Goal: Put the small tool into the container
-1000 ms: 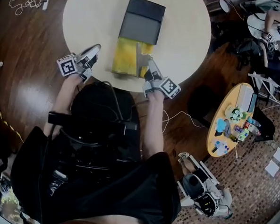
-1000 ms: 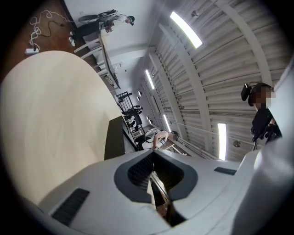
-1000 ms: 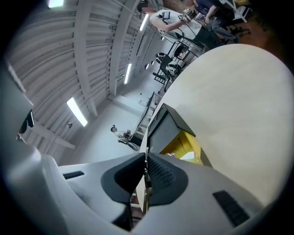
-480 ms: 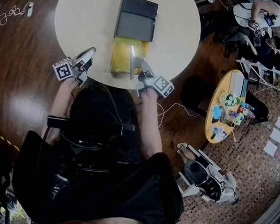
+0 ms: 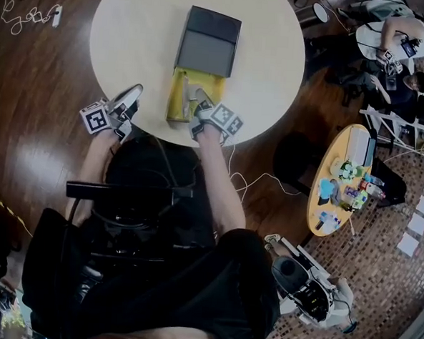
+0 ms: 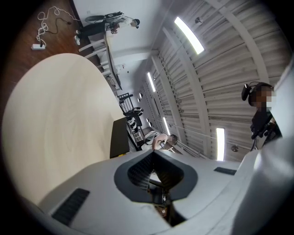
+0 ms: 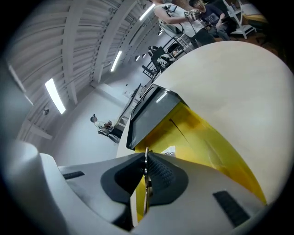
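Small tool point(image 7: 145, 172) — a thin metal strip seen edge-on — is pinched between the fingers point(image 7: 161, 173) of my right gripper point(image 7: 146, 158), over the open near end of the yellow container point(image 7: 202, 133). Its lower end is cut off behind the fingers, and in the head view the gripper covers it, so I cannot tell whether it touches the container. A dark cover point(image 5: 207, 42) hides the container's far part. My left gripper point(image 5: 127, 99) hovers at the tabletop point(image 5: 134, 31) edge — fingers point(image 6: 138, 172) pressed together on nothing.
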`<state>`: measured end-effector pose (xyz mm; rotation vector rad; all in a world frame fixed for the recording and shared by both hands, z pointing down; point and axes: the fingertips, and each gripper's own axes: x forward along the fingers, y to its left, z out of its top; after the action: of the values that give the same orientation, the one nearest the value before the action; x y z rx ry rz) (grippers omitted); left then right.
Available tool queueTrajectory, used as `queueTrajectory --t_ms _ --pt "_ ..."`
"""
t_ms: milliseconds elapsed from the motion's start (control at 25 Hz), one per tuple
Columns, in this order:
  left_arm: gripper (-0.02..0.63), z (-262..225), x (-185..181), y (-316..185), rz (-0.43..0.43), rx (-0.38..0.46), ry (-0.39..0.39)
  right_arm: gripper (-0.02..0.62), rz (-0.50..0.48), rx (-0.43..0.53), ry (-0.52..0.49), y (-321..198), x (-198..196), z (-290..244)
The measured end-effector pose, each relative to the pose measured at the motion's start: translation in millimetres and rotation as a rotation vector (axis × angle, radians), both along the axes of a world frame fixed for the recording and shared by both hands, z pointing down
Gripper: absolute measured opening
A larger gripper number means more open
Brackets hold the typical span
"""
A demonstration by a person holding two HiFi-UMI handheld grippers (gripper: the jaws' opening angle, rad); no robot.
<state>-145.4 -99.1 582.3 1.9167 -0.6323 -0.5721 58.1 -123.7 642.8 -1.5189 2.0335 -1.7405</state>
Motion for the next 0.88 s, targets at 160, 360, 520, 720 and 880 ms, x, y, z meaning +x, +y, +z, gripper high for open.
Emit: queueTrajectory --t_ms 160,360,520,720,880 --pt "-0.006 2.3 0.0 6.4 -0.022 -0.015 -0.014 0.003 -0.021 -0.017 -0.001 -5.8 -13.9 14.7" --pt "-0.006 6.6 5.9 10.0 -0.023 -0.038 -0.025 0.011 -0.130 -0.054 0.041 2.6 -34.9 29.9" --pt "-0.006 3.6 22.7 8.6 0.014 -0.032 -0.038 0.098 -0.247 -0.122 0.059 18.4 -47.3 38.1" --pt "-0.006 1.0 34.6 -4.7 0.041 -0.020 -0.063 0.101 -0.318 -0.103 0.098 18.3 -43.0 30.5" --pt "-0.006 1.8 37.3 -13.3 0.048 -0.016 -0.078 0.101 -0.354 -0.095 0.144 20.8 -36.9 26.7"
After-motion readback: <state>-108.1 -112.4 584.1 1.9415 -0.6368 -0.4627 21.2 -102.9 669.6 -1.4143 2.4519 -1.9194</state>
